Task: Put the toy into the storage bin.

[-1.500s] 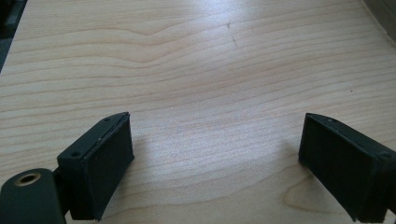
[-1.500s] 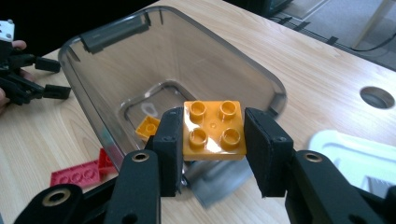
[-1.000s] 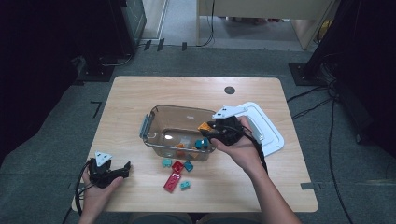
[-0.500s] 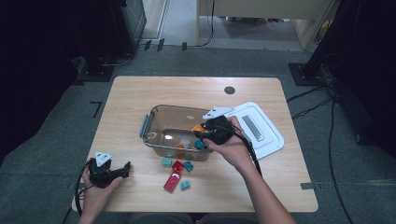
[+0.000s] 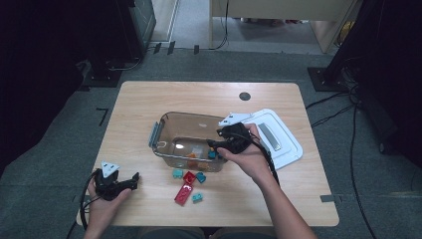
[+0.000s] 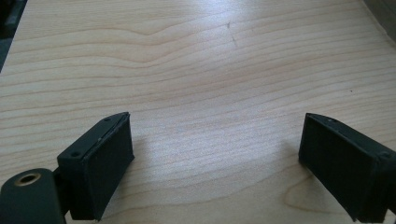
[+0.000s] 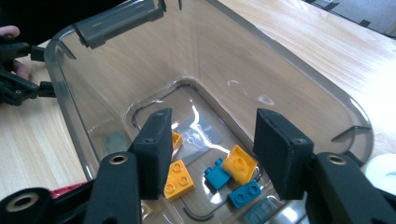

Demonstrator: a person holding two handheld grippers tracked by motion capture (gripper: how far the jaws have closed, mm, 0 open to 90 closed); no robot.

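Note:
A clear plastic container (image 5: 164, 130) stands mid-table. My right gripper (image 5: 215, 145) hangs over its right end, open, with nothing between the jaws. Looking down along the right gripper (image 7: 215, 140), I see two yellow bricks (image 7: 179, 179) (image 7: 239, 163) and two teal bricks (image 7: 217, 176) (image 7: 246, 193) on the container floor (image 7: 196, 107). A third yellow brick (image 7: 176, 139) peeks from behind one jaw. My left gripper (image 5: 130, 182) rests at the front left of the table (image 5: 149, 99), open. The left gripper (image 6: 215, 149) has bare wood between its jaws.
In front of the container lie loose bricks: a teal one (image 5: 177, 173), a red one (image 5: 189, 177), another teal (image 5: 201, 177), a long red one (image 5: 183, 194) and a teal one (image 5: 197, 197). The white lid (image 5: 281, 144) lies to the container's right.
My right gripper moved left over the container with a yellow brick in its jaws. The jaws now stand open and that brick lies inside. The left gripper stayed put.

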